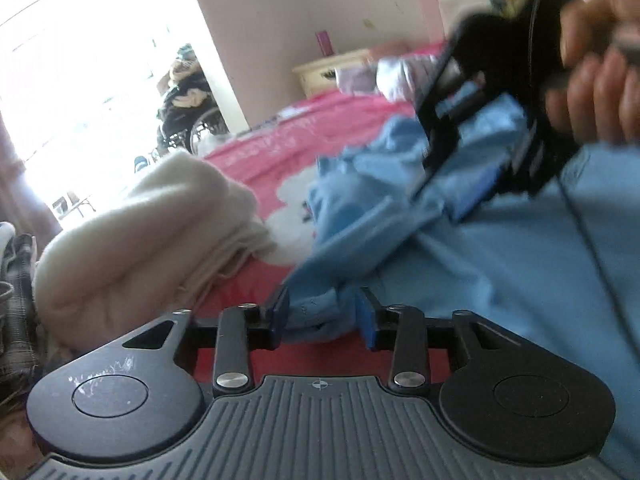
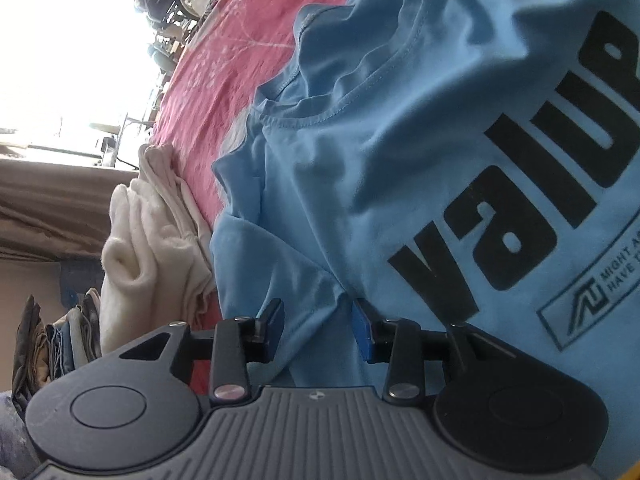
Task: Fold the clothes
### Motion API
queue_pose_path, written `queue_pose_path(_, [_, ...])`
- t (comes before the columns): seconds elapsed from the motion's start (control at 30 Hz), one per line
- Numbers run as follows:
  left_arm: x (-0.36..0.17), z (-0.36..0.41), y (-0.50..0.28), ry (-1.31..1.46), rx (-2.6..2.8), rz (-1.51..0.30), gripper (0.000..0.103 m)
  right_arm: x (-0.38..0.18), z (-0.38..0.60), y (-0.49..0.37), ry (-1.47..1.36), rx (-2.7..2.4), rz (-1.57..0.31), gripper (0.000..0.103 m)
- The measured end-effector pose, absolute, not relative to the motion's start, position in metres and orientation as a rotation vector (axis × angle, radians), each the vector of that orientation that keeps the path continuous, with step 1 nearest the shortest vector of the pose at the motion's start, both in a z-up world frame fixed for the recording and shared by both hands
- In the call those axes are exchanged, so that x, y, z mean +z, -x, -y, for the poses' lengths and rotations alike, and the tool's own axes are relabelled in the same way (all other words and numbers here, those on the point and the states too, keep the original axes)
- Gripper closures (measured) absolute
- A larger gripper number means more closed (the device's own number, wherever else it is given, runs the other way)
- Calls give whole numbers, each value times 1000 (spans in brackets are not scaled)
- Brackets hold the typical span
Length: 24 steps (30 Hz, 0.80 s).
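A light blue T-shirt (image 1: 480, 260) (image 2: 400, 160) lies rumpled on a pink bedspread (image 1: 280, 152) (image 2: 208, 80), its black "value" print (image 2: 520, 200) facing up and its collar bunched toward the bed's far side. My left gripper (image 1: 323, 316) is low at a shirt edge; a fold of blue cloth lies between its blue pads, which stand apart. A hand (image 1: 592, 92) holds my right gripper (image 1: 476, 140) (image 2: 319, 324) over the shirt, tilted downward. Its pads are apart, with a crease of the shirt running between them.
A cream knitted throw (image 1: 140, 248) (image 2: 140, 248) is heaped on the bed beside the shirt. A pile of dark and checked clothes (image 1: 16, 280) (image 2: 52, 344) sits beyond it. A pale nightstand (image 1: 328, 72) stands by the far wall, and a bright window lies to the left.
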<state>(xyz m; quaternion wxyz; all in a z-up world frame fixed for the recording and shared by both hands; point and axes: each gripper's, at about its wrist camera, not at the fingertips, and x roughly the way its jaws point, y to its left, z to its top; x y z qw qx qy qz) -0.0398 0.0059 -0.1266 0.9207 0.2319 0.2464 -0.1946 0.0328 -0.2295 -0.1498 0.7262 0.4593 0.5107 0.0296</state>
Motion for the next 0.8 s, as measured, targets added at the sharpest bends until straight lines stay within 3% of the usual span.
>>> queue_pose_path(0.13, [-134, -8, 33, -472, -396, -537, 77, -146, 225, -36, -986, 77, -1105, 73])
queue_pose_path(0.2, [-132, -12, 33, -448, -392, -552, 82, -143, 224, -37, -967, 84, -1087, 91])
queue_pose_path(0.3, [-127, -19, 34, -395, -395, -573, 88, -131, 221, -41, -927, 129, -1041, 101])
queue_pose_path(0.53, [-111, -55, 20, -91, -360, -665, 98, -96, 190, -77, -830, 313, -946, 101])
queue_pose_path(0.8, [-118, -103, 6, 377, -316, -798, 100, -94, 139, -129, -809, 442, -961, 101])
